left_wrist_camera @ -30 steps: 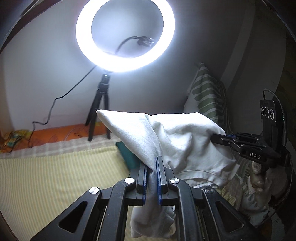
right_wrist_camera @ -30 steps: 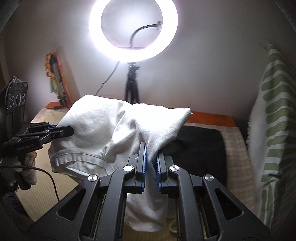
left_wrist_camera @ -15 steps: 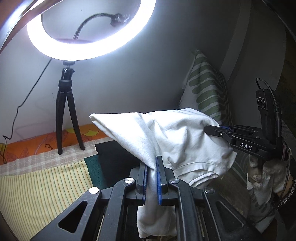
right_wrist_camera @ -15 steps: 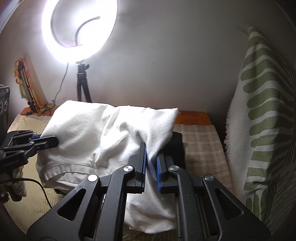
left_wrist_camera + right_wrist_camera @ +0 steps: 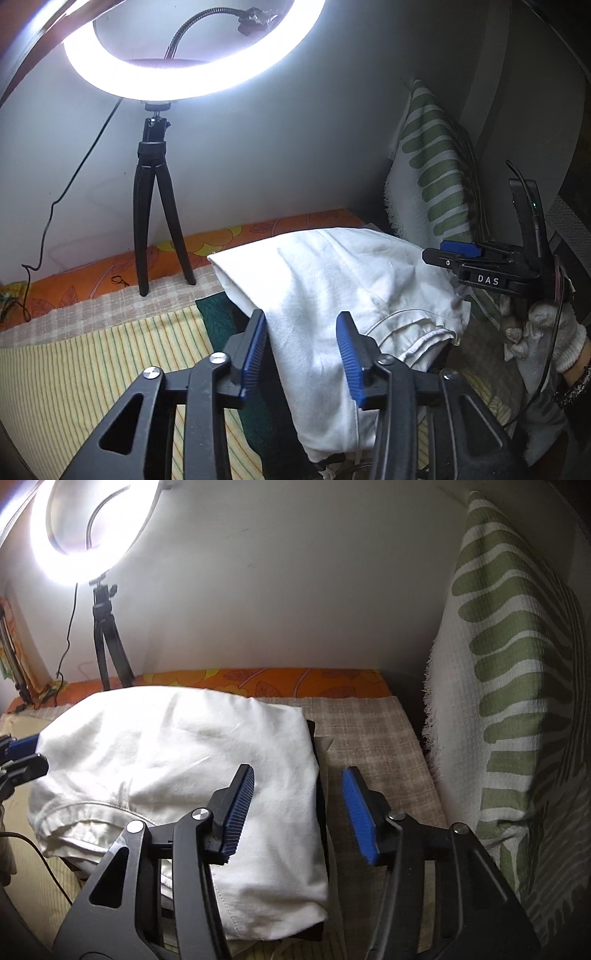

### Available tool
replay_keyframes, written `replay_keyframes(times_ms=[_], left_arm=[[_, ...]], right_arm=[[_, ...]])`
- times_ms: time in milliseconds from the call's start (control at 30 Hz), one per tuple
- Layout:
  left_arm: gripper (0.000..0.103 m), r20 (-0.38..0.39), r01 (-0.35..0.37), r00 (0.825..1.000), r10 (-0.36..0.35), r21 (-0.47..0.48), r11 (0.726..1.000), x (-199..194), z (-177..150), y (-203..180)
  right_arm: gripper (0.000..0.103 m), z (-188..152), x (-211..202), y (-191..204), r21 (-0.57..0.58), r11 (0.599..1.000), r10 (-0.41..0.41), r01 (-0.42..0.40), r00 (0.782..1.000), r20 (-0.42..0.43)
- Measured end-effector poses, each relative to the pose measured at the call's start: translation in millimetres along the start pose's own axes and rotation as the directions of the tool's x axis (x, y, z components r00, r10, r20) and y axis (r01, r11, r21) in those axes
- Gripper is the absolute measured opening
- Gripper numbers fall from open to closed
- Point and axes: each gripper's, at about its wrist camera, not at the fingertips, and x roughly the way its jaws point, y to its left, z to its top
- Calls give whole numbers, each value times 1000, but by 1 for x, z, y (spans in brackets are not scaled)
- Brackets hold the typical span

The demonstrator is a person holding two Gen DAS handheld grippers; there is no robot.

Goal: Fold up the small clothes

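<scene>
The near end of the white garment [image 5: 332,295] is cut off behind the left gripper [image 5: 303,354], whose fingers [image 5: 255,350] stand wide apart around it, gripping nothing. The right gripper [image 5: 299,812] is likewise spread, its left finger over the cloth's right edge. The folded garment lies on a dark cloth [image 5: 221,314] on the bed [image 5: 92,362]. Farther back stand a ring light [image 5: 184,74] and striped pillow [image 5: 509,664].

We see open bed [image 5: 373,738] between the white garment [image 5: 192,760] and the green-patterned pillow [image 5: 502,709], which walls off the right. The ring-light tripod [image 5: 155,221] blocks the far edge, beside bare striped sheet [image 5: 92,362].
</scene>
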Motion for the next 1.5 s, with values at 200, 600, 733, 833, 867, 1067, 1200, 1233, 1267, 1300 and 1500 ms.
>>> replay_keyframes(times_ms=[200, 600, 733, 833, 867, 1067, 1200, 1233, 1267, 1300, 1500], left_arm=[[59, 12, -14, 1000, 14, 19, 1000, -13, 0, -3], [84, 60, -37, 998, 32, 79, 996, -55, -6, -26], [90, 85, -46, 996, 39, 87, 995, -75, -9, -30], [93, 98, -49, 994, 40, 89, 995, -89, -12, -33], [94, 102, -51, 994, 41, 91, 995, -94, -13, -34], [99, 115, -57, 992, 47, 92, 994, -123, -27, -40], [103, 137, -66, 989, 52, 105, 992, -143, -38, -43], [103, 143, -68, 988, 53, 107, 992, -148, -42, -44], [103, 147, -69, 988, 52, 110, 992, -153, -45, -44], [103, 149, -69, 987, 52, 113, 991, -158, -48, -45], [103, 159, -87, 985, 67, 122, 989, -179, -69, -46]], right_arm=[[52, 2, -11, 4, 17, 1000, 5, -5, 1000, 20], [70, -5, -55, 31, 13, 1000, 8, -9, 997, 79], [70, -6, -72, 41, 11, 1000, 12, -13, 995, 97], [81, -10, -87, 50, 0, 1000, 11, -11, 993, 114], [86, -12, -93, 54, -4, 1000, 11, -10, 992, 124], [87, -27, -118, 71, -1, 1000, 28, -29, 989, 148], [93, -38, -133, 83, 5, 999, 35, -36, 985, 171], [93, -41, -136, 86, 9, 999, 35, -37, 984, 175], [93, -43, -138, 88, 15, 999, 35, -38, 984, 177], [93, -46, -141, 91, 23, 999, 37, -42, 983, 180], [93, -69, -157, 111, 45, 998, 34, -43, 981, 193]])
